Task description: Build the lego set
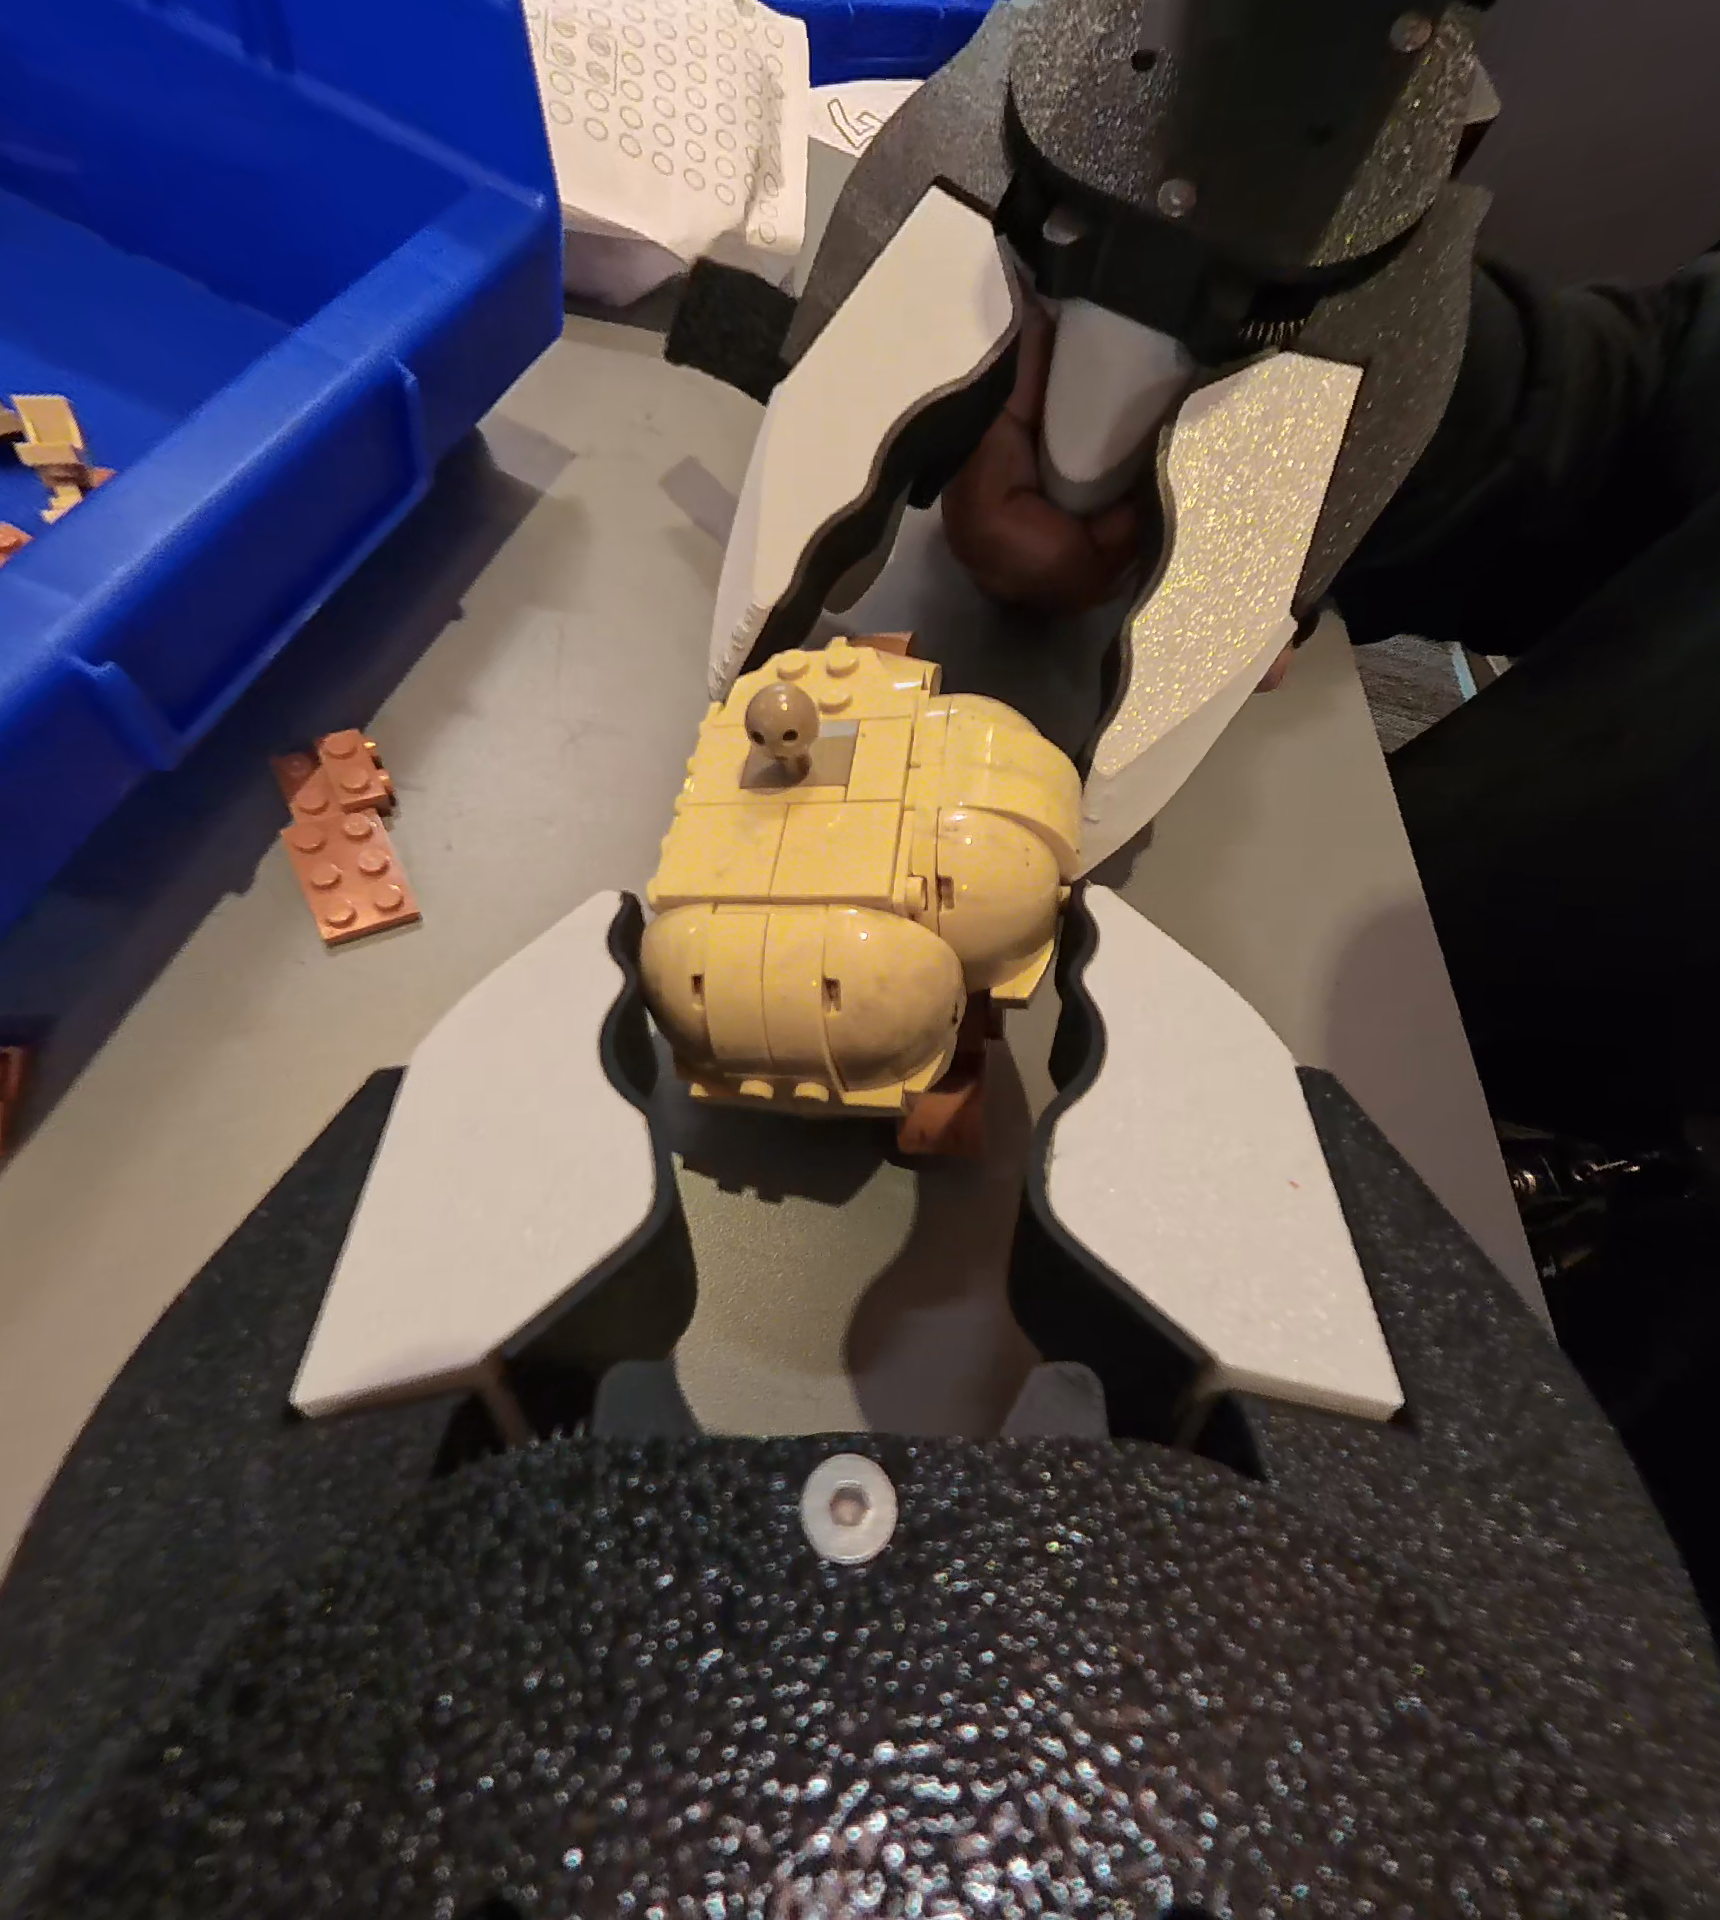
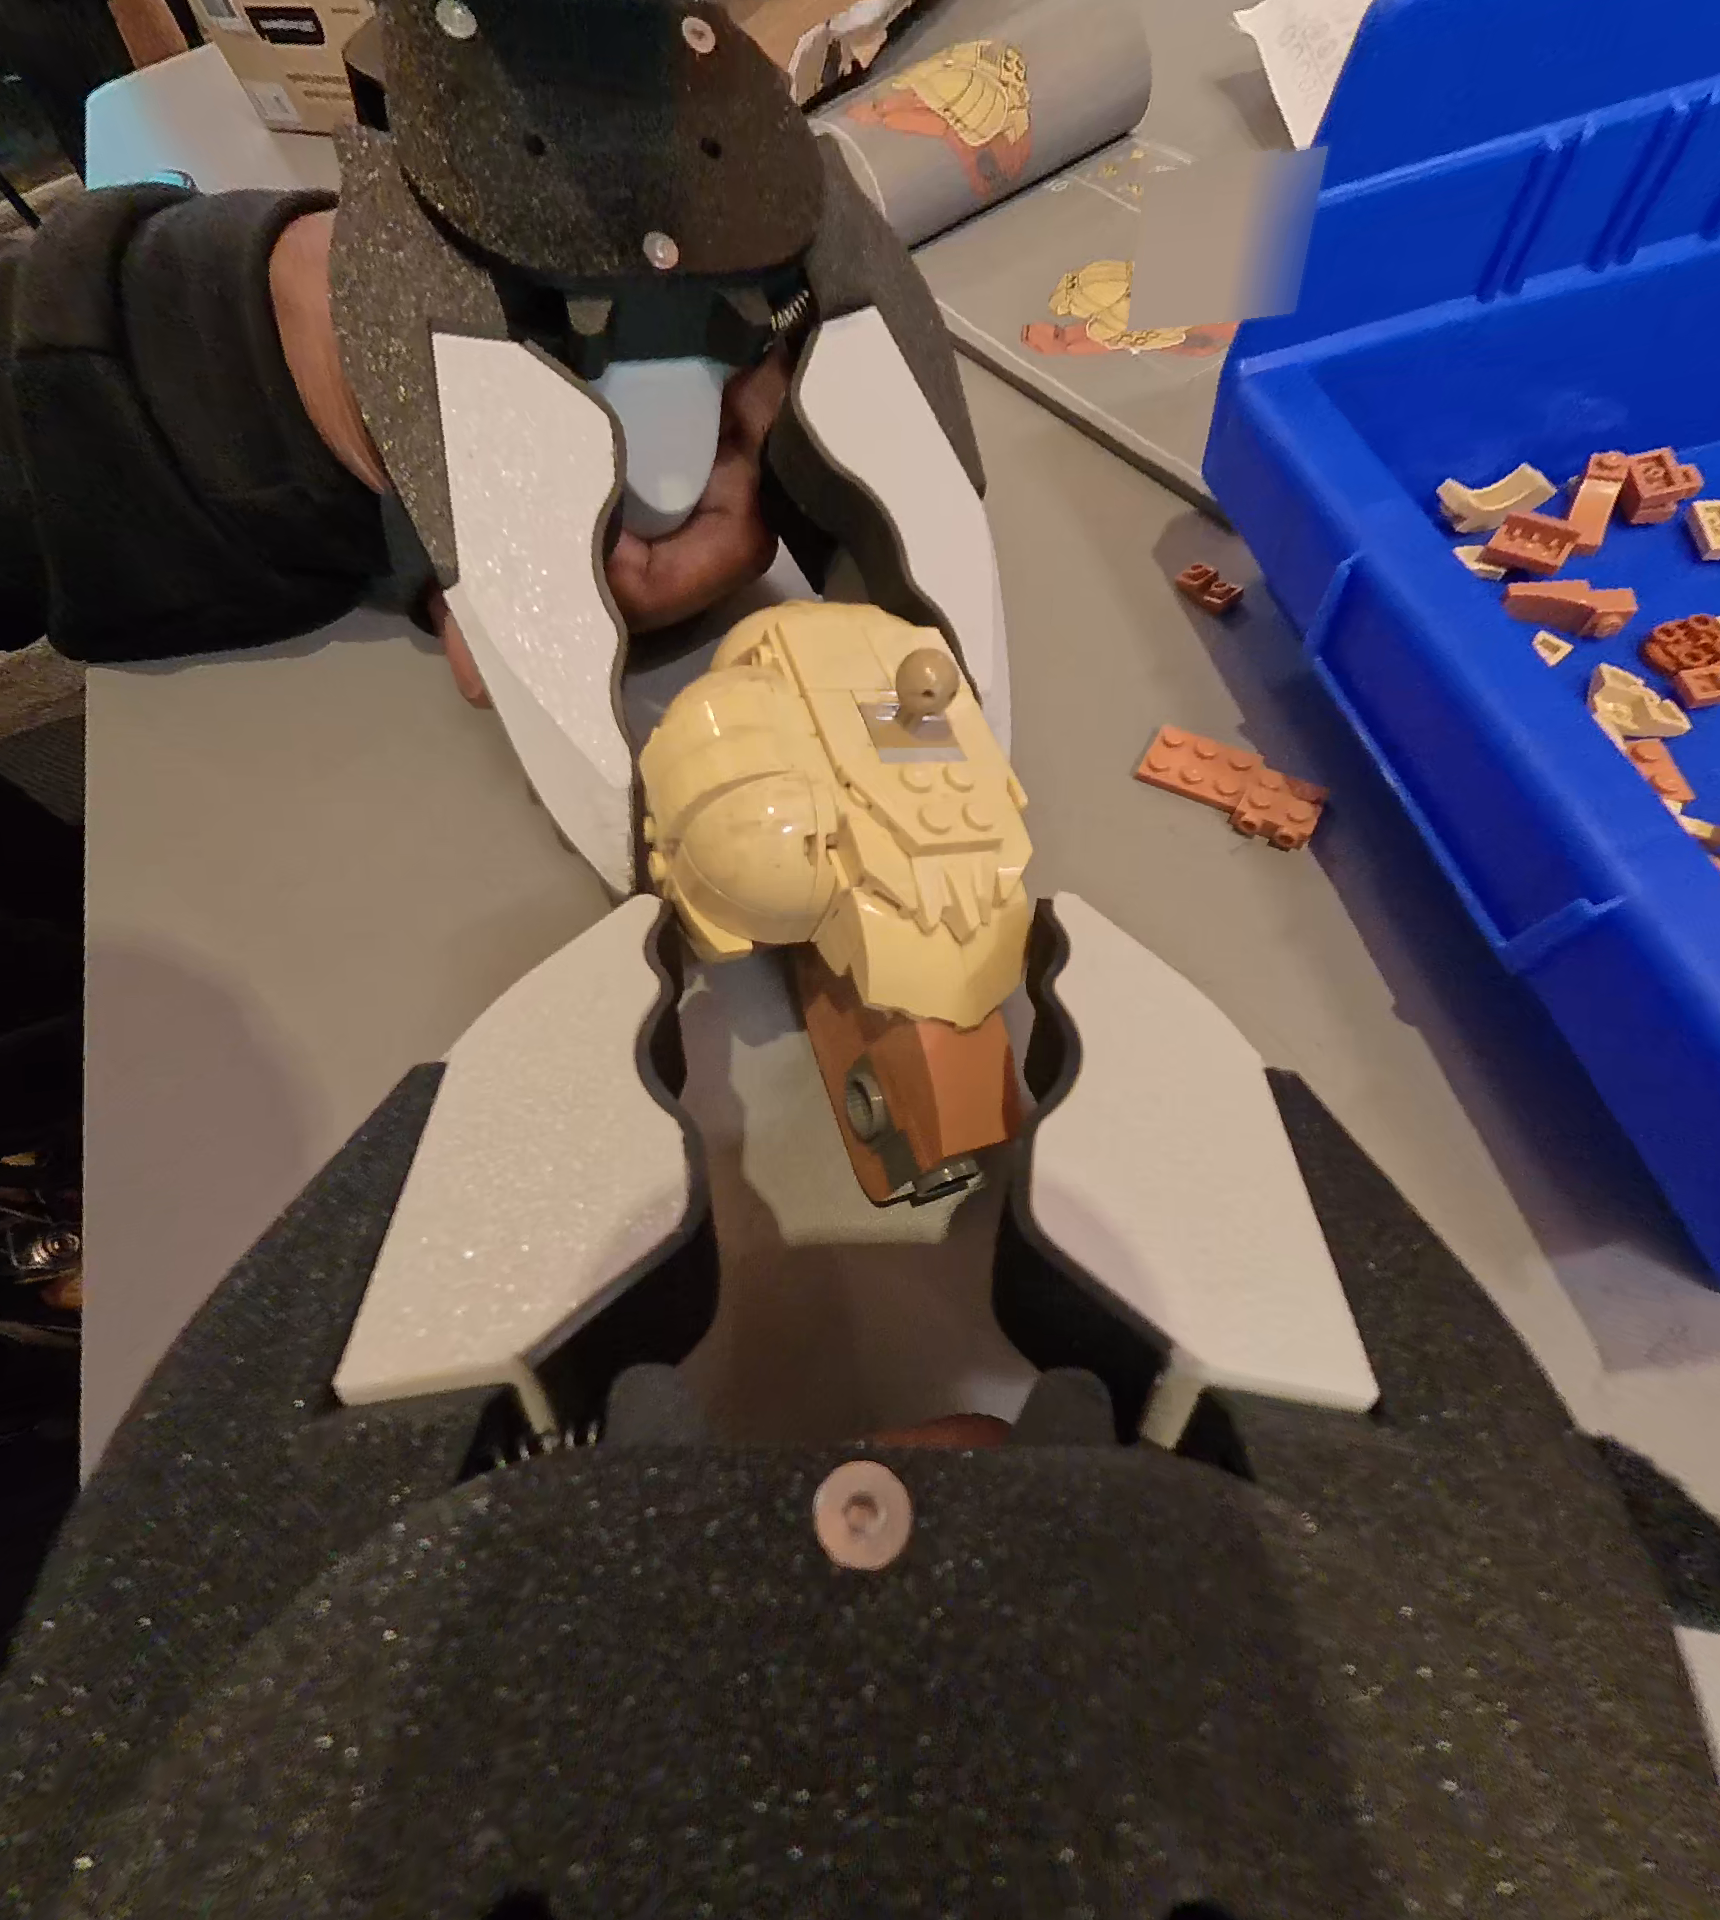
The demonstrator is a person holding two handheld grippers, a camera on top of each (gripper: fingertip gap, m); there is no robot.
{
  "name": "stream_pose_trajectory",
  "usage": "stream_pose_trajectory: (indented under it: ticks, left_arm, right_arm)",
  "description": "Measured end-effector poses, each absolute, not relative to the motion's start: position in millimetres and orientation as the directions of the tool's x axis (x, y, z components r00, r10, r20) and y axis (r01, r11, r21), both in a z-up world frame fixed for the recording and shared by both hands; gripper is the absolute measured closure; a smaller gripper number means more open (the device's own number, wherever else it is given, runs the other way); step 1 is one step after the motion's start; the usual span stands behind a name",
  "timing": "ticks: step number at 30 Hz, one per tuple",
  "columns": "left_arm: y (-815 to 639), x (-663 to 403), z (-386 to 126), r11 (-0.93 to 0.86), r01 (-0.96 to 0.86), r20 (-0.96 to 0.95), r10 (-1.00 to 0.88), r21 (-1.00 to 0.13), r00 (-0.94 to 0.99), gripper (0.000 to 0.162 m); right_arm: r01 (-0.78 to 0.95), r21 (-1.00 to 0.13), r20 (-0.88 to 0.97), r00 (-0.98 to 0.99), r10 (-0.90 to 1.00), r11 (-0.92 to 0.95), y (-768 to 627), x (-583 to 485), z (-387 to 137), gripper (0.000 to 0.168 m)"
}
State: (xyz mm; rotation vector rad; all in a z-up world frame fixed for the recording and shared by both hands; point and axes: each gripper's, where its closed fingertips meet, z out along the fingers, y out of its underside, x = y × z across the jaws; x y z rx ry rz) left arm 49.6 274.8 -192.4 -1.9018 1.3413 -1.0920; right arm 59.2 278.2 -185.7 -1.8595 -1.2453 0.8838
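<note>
A tan lego model [image 1: 835, 862] with rounded domes, a ball-headed pin [image 1: 778, 717] on top and a brown lower part [image 2: 929, 1081] sits just over the grey table. My left gripper [image 1: 851, 909] is shut on its near end, both fingers against its sides. My right gripper [image 1: 913, 727] comes from the opposite side and is shut on the far end. In the right wrist view the model [image 2: 835, 831] lies between my right gripper [image 2: 851, 925] and the left gripper [image 2: 814, 795] facing it.
A blue bin [image 1: 336, 582] with loose tan and brown pieces stands beside the model and also shows in the right wrist view [image 2: 1458, 831]. Brown plates [image 1: 347, 842] [image 2: 1230, 779] lie on the table. Instruction pages [image 2: 1022, 125] lie behind. The table edge [image 1: 1438, 935] is close. The tips of both grippers are at nearly the same place.
</note>
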Motion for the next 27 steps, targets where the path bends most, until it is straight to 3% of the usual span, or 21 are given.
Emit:
stream_pose_trajectory:
  ticks: [27]
  left_arm:
    - [274.9, 49.9, -194.7, -0.376, -0.488, 0.34, -0.926, -0.788, 0.164, 0.087]
  right_arm:
    - [0.445, -0.843, -0.177, 0.301, 0.937, -0.302, 279.8, 59.7, -187.1, 0.105]
